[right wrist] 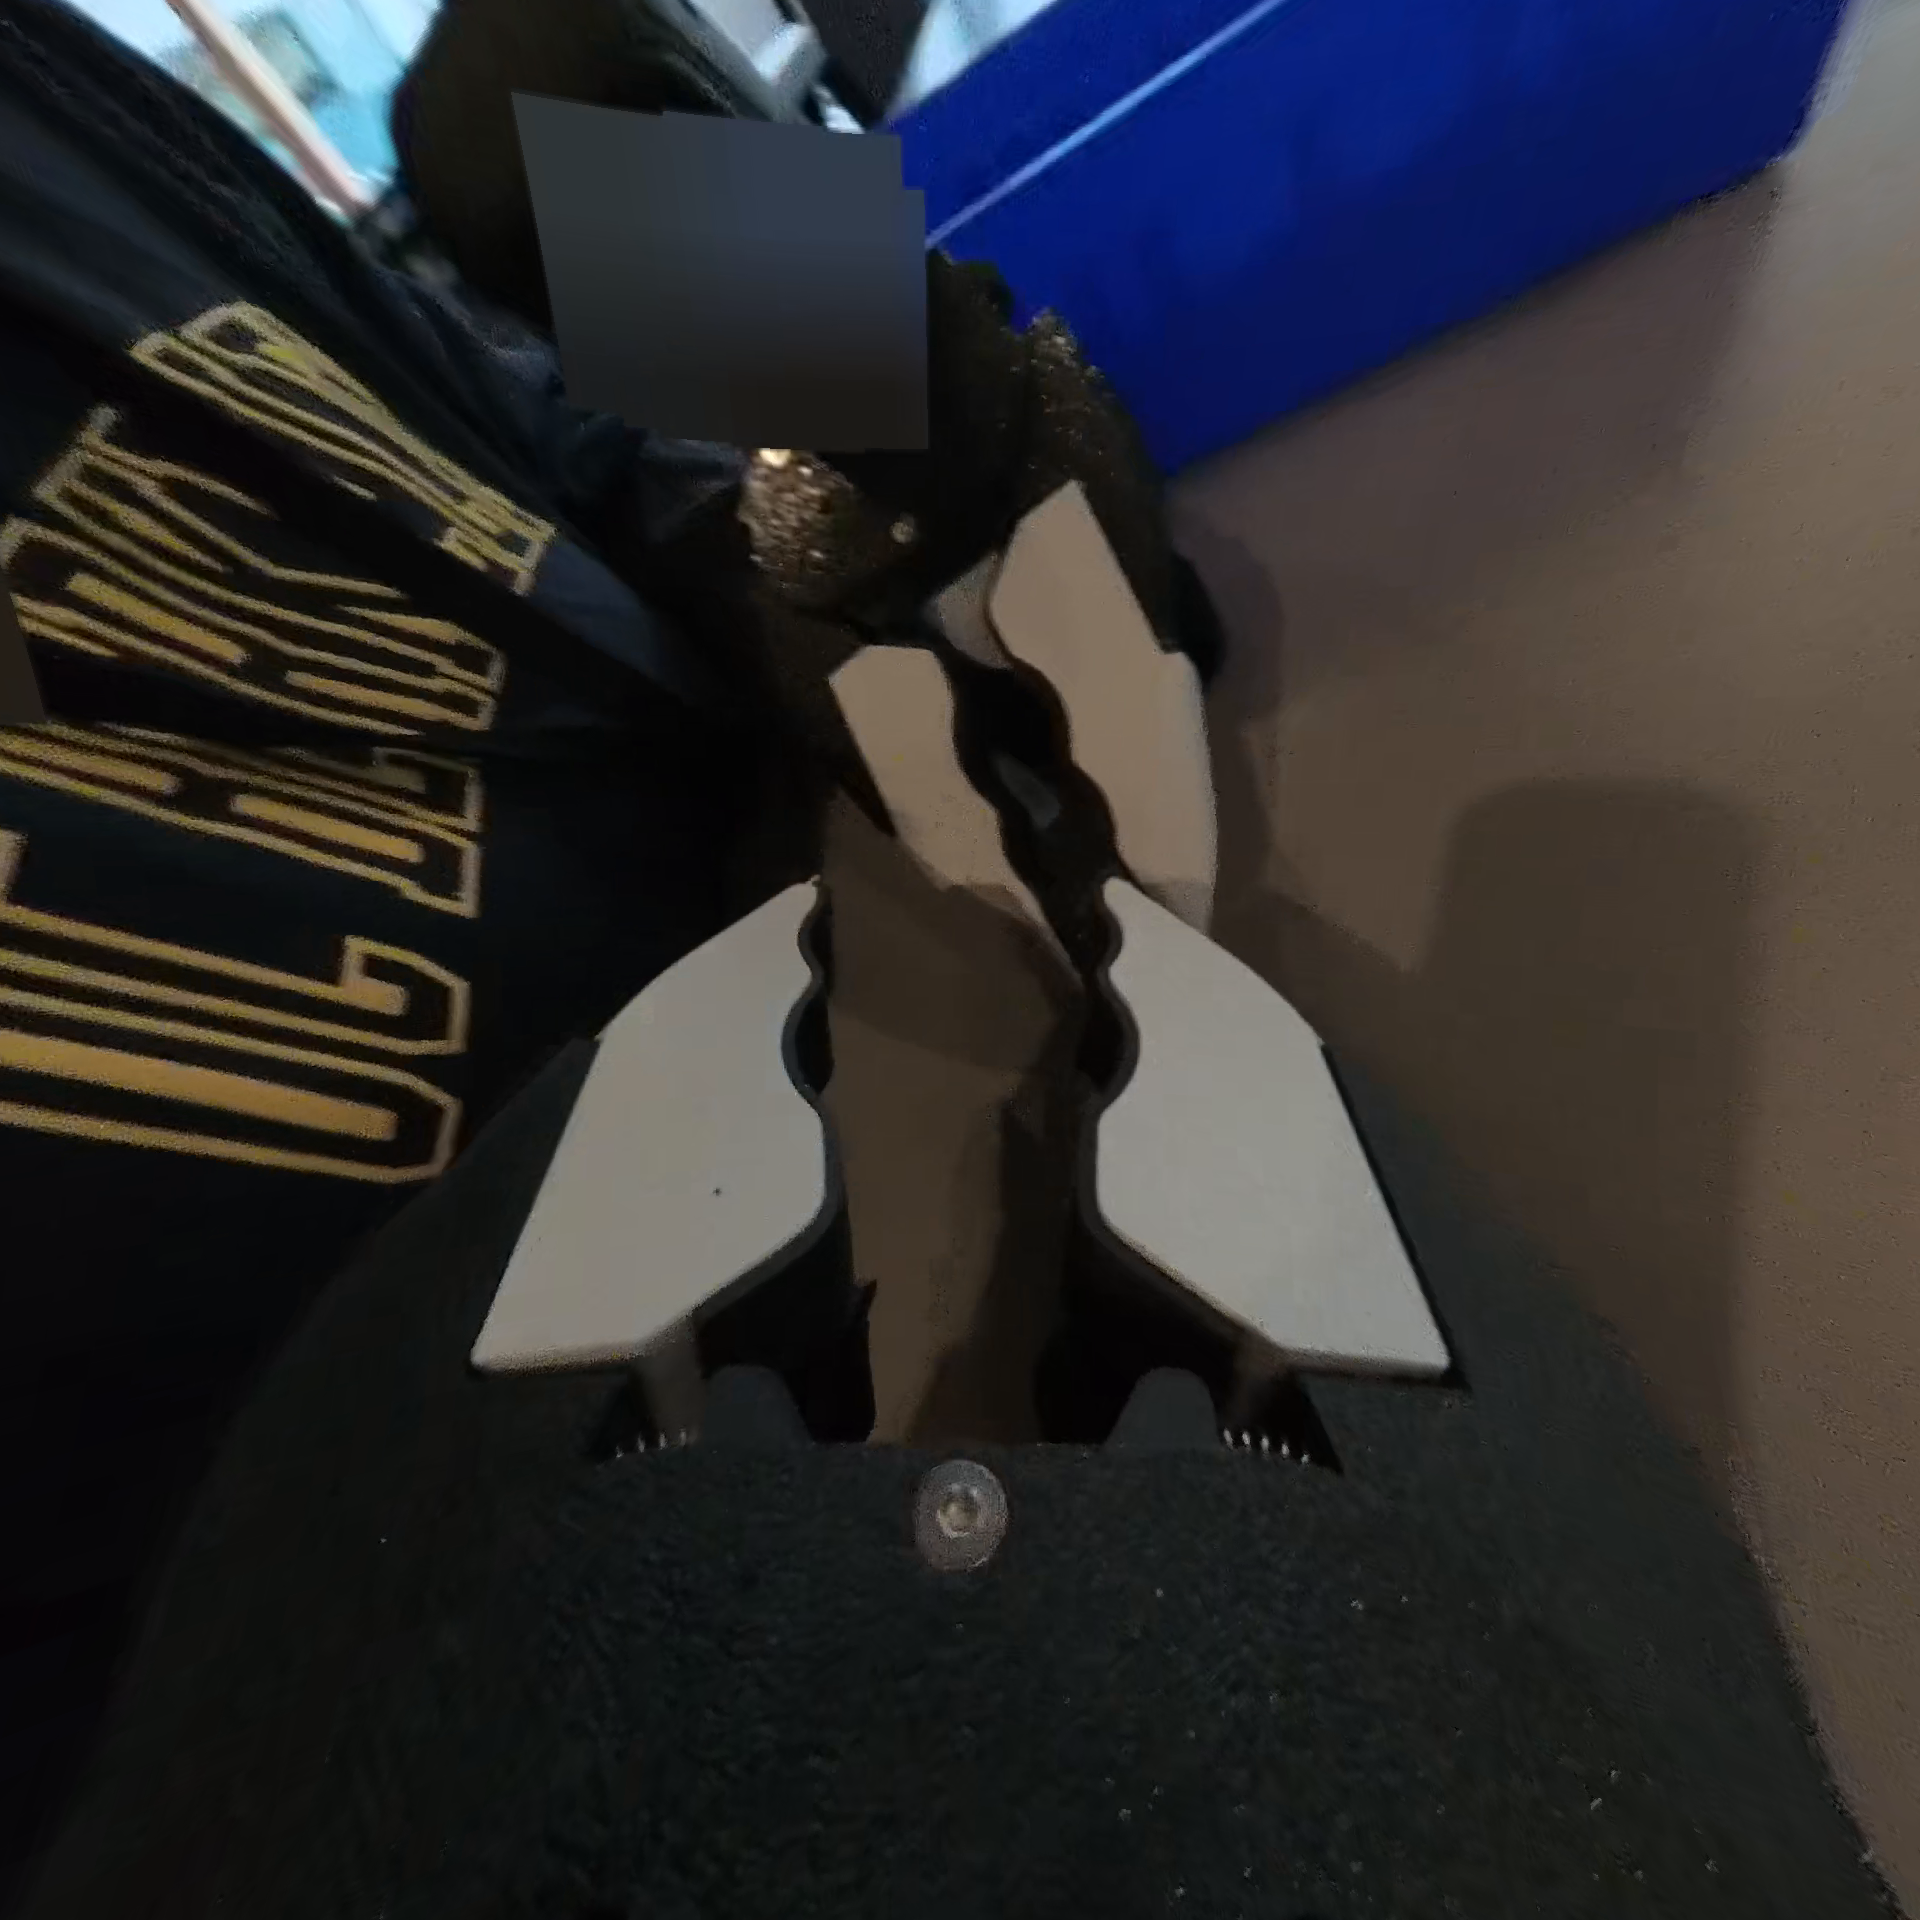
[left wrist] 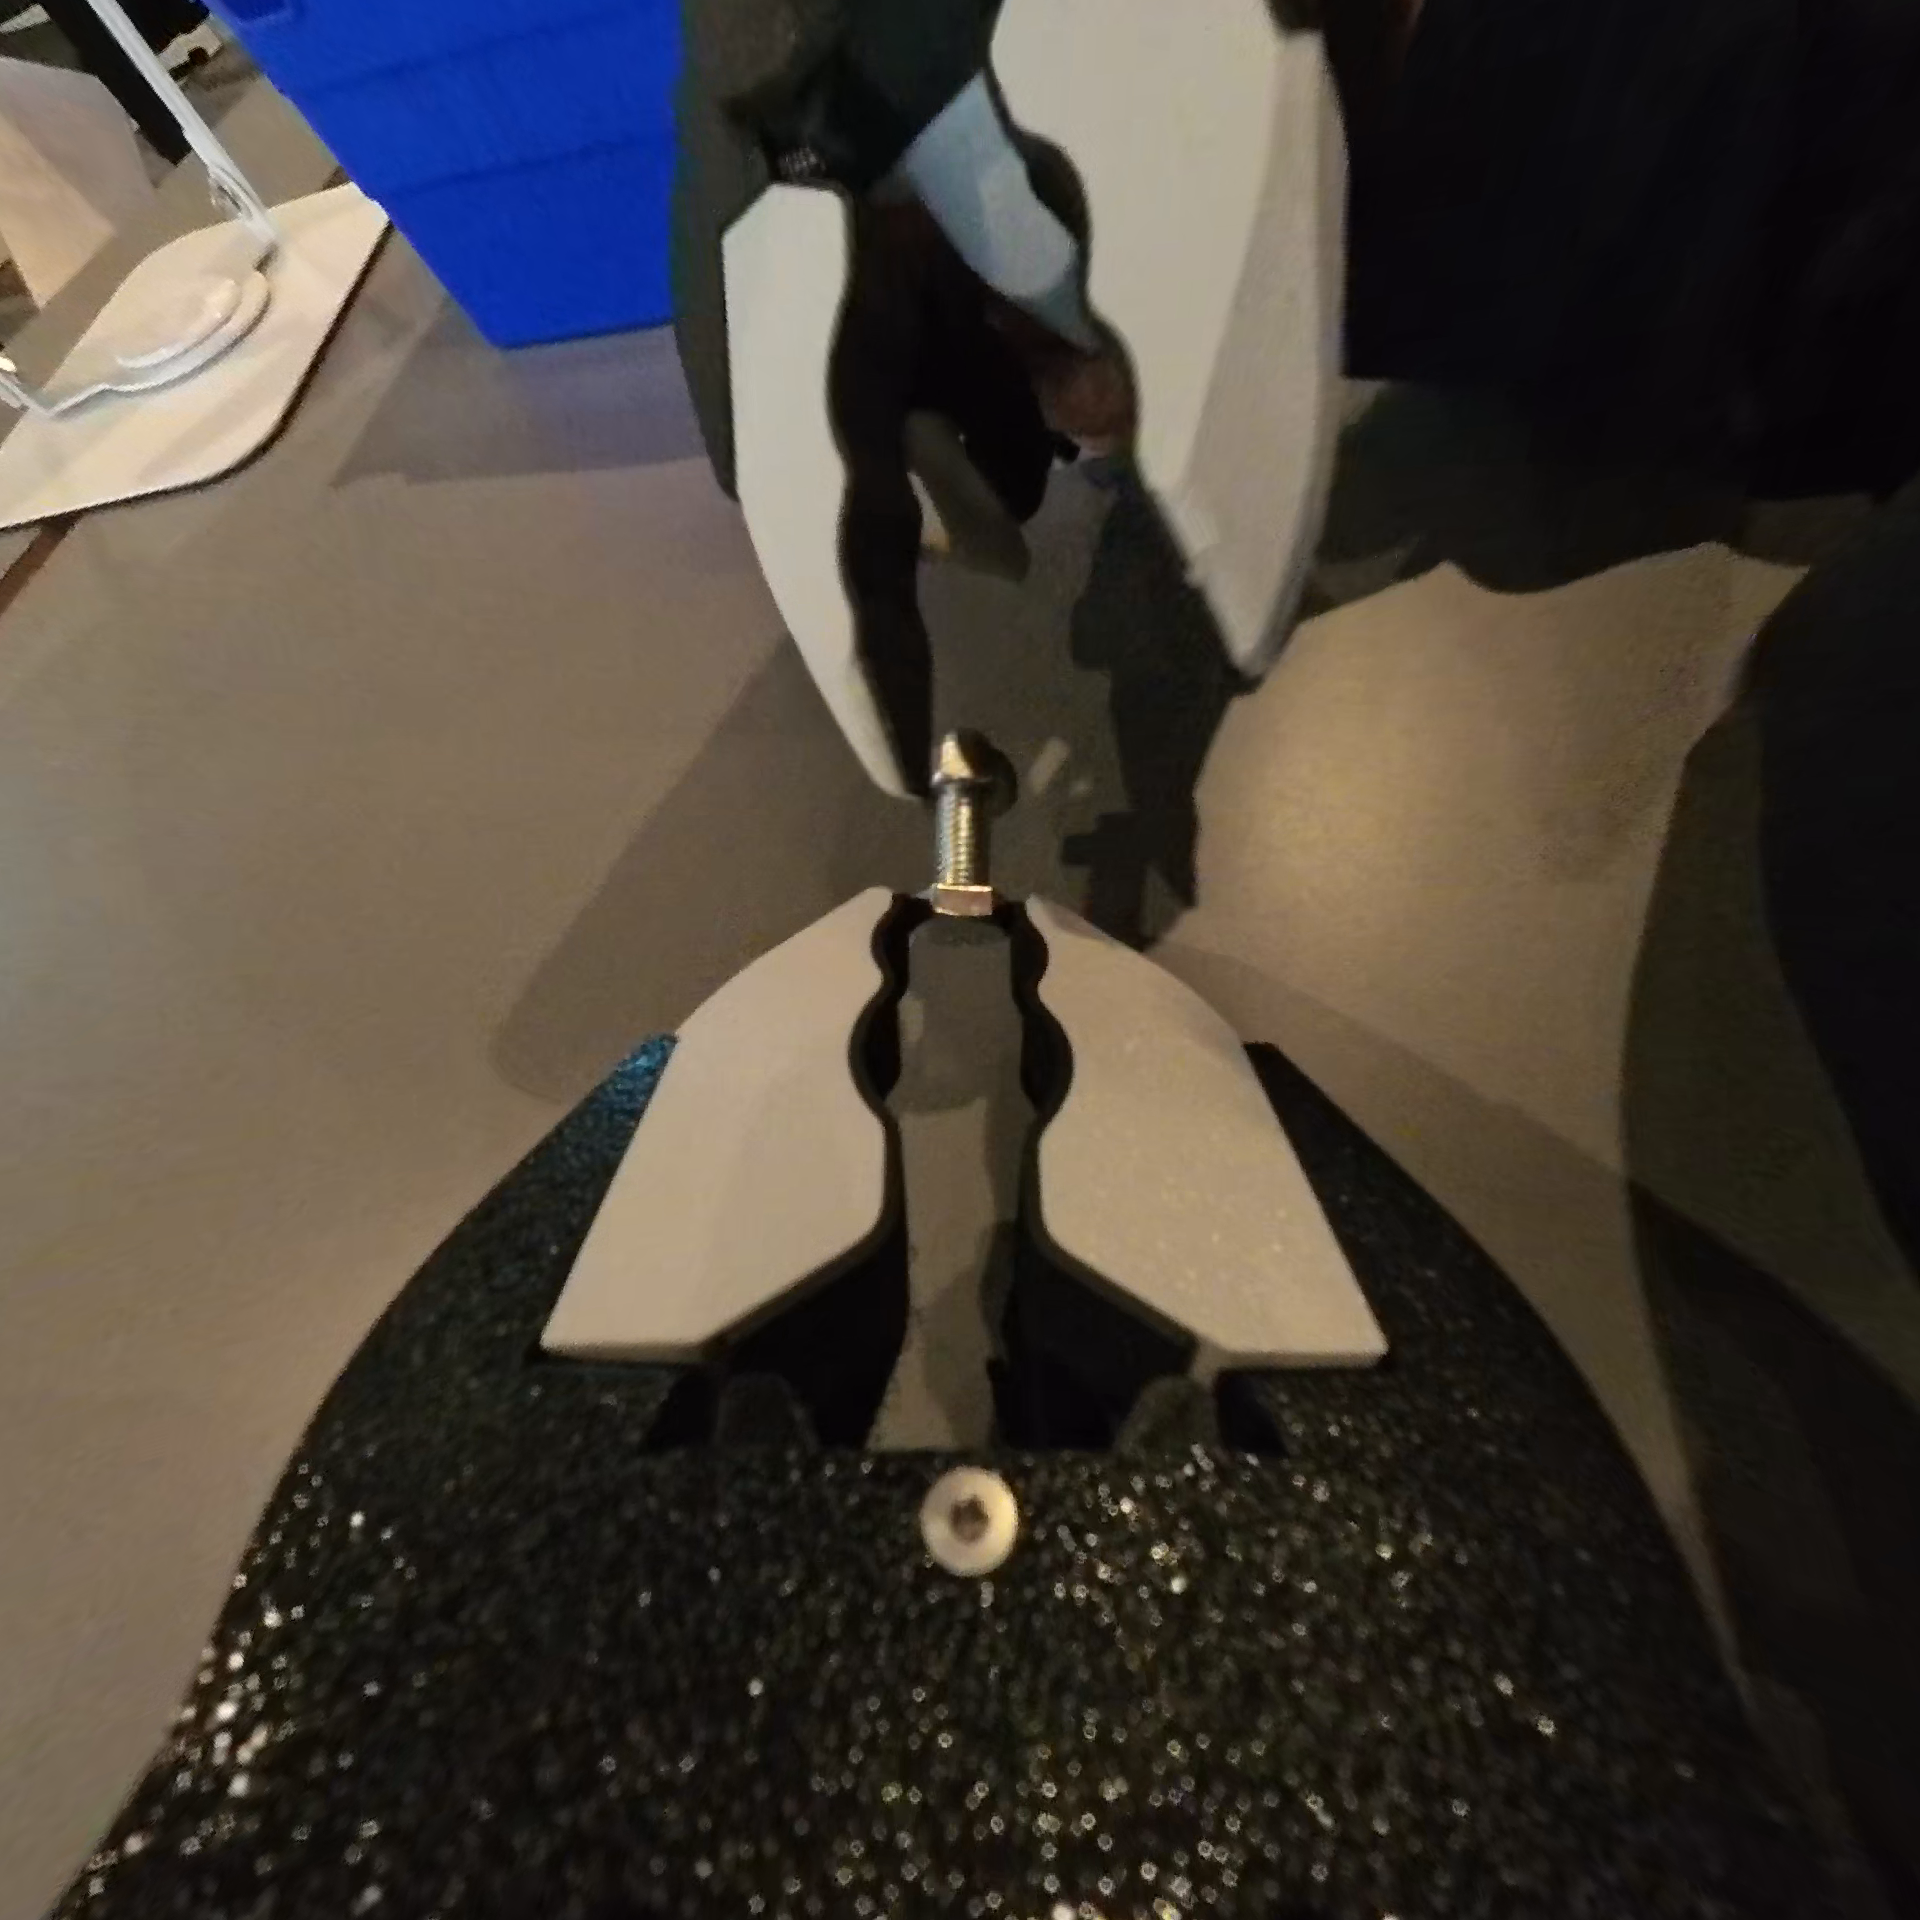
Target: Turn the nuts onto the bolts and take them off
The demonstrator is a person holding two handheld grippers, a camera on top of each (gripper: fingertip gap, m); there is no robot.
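1. My left tongs [left wrist: 961, 914] are clenched on the hex head of the bolt [left wrist: 954, 850], with its threaded shank standing straight out from the tips, held in the air above the beige table [left wrist: 312, 790].

2. The nut [left wrist: 961, 764] — dark, sitting at the far end of the shank — is right at the tip of one finger of my right tongs [left wrist: 1039, 748], which come in from above in the left wrist view. I judge it to be only on the first threads; most of the shank between nut and head shows bare.

3. My right tongs stand released: their fingers are well apart in both views, and in the right wrist view nothing lies between them. That view does not show the bolt or nut clearly at all.

4. So I read this as mid-cycle, but I cannot tell whether the nut is going on or coming off.

5. Left to do, as I judge it — close on the nut and turn it. I see no other bolts or nuts; a blue bin [left wrist: 499, 156] stands behind.
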